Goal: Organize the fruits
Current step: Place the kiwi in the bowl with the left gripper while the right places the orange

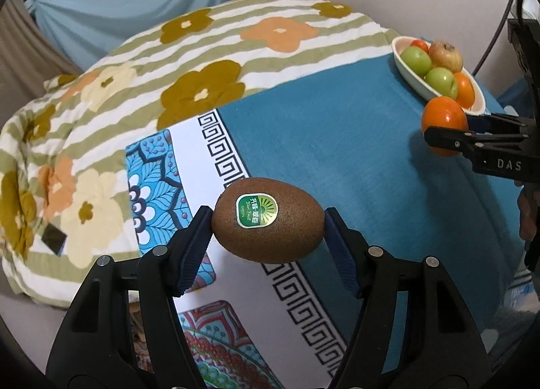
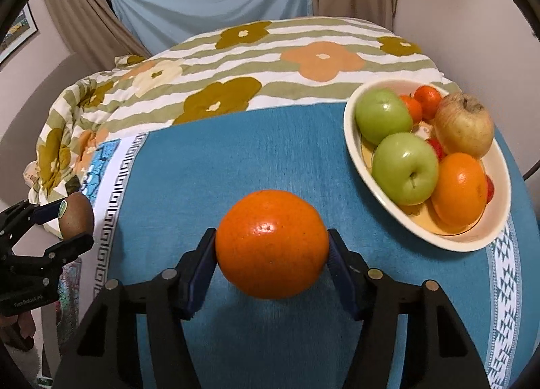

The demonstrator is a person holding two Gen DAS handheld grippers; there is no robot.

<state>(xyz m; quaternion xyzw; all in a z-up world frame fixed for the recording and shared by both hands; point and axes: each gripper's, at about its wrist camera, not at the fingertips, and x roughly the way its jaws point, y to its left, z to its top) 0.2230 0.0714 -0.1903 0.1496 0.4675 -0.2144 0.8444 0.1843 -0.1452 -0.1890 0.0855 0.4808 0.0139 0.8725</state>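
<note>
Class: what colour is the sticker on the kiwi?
Green with white edging, on the kiwi; clearest in the left wrist view.

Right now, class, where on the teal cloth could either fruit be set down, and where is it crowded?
Free: the teal cloth between the patterned border and the bowl, below the floral quilt. Crowded: the bowl, piled with green apples and an orange. The left tool holds the kiwi, the right tool the orange fruit.
</note>
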